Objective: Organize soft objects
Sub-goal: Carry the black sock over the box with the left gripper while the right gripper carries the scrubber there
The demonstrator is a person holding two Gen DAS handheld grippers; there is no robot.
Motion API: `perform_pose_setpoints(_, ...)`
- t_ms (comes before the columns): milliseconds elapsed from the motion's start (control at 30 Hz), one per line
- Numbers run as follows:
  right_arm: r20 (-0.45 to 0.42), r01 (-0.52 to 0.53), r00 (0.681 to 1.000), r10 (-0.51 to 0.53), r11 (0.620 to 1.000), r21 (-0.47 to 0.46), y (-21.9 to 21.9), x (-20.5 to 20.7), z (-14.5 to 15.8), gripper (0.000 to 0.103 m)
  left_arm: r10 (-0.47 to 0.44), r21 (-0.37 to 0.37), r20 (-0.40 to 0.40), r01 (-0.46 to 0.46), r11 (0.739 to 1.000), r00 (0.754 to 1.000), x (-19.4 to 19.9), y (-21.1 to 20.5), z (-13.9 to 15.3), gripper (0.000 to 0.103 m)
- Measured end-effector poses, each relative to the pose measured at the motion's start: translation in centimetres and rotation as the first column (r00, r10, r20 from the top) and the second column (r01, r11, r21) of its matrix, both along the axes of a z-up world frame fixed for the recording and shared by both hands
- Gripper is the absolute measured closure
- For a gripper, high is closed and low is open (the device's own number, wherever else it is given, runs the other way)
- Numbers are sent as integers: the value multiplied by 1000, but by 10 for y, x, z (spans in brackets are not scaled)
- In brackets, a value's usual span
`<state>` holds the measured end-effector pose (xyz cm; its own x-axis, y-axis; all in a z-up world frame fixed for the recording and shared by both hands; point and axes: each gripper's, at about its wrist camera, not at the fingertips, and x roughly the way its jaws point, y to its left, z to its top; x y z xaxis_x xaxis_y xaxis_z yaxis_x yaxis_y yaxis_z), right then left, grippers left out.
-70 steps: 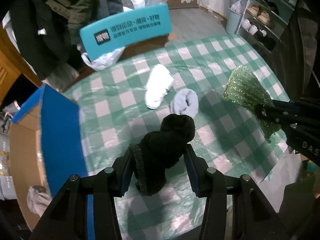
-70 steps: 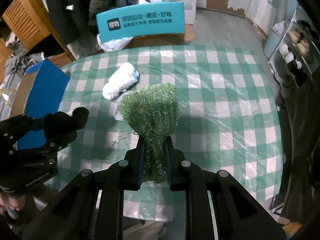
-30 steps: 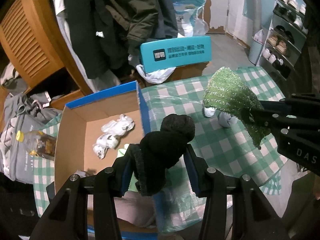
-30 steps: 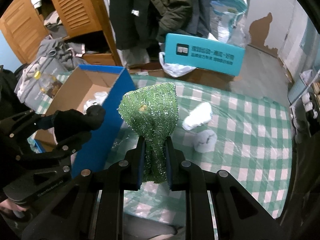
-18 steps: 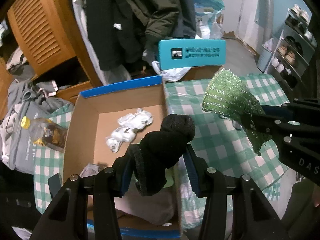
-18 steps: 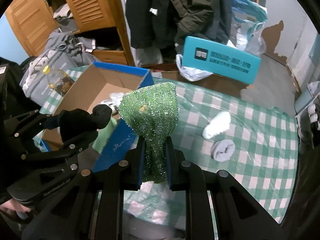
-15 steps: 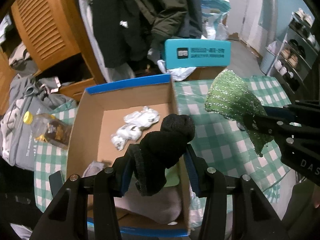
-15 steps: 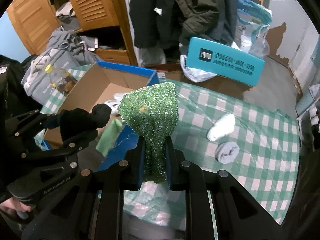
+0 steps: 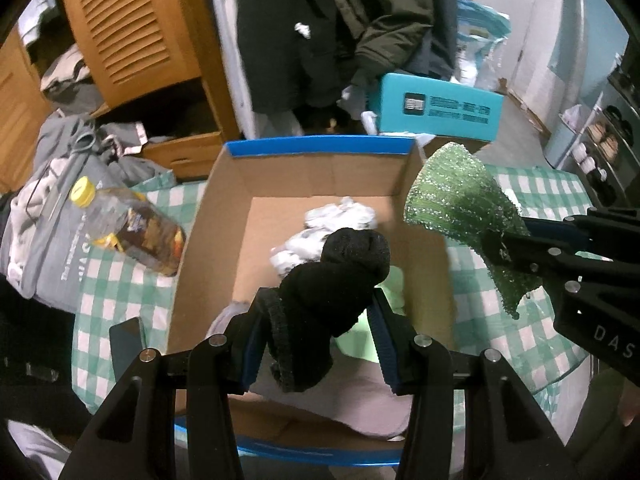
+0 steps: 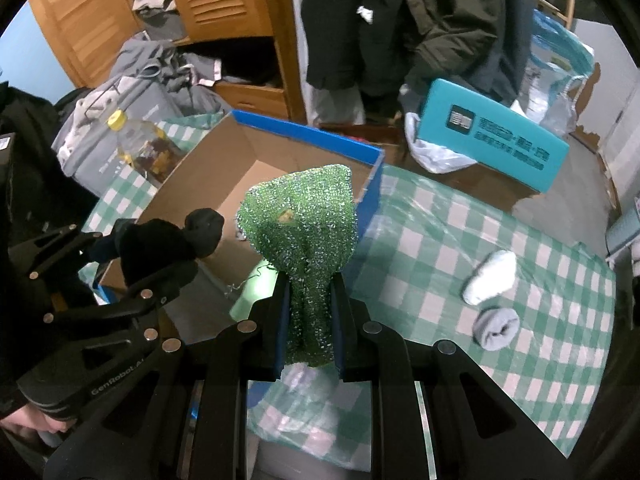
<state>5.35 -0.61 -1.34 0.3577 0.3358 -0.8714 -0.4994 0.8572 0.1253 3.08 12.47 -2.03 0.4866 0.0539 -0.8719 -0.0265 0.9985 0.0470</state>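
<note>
Our left gripper with jaws clamped on a rolled black sock above the open blue-rimmed cardboard box, our right gripper pinching a glittery green knitted cloth beside it, over the green-checked worktop

left gripper pitched steeply downward, jaws part-way apart and clamped on a bundled black sock (pads press its sides, top bulges out above the fingers). right gripper at a similar downward pitch, jaws narrow, pinching a green sparkly cloth that stands up between them. right gripper sits just beside the left, to its right. bare fingers visible behind the left gripper's body.
</note>
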Motion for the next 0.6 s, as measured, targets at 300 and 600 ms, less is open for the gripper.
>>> perform_pose_setpoints(300, -22, -41, 999, 41, 999, -19, 34, 2, -14, 87, 66, -49, -41, -68, 997, 997, 1, 33, -15, 54)
perform_pose_setpoints(600, -37, -71, 997, 70, 997, -40, 57, 3, -25, 87, 89, -37, -63, -92, 995, 994, -1, 43, -23, 54)
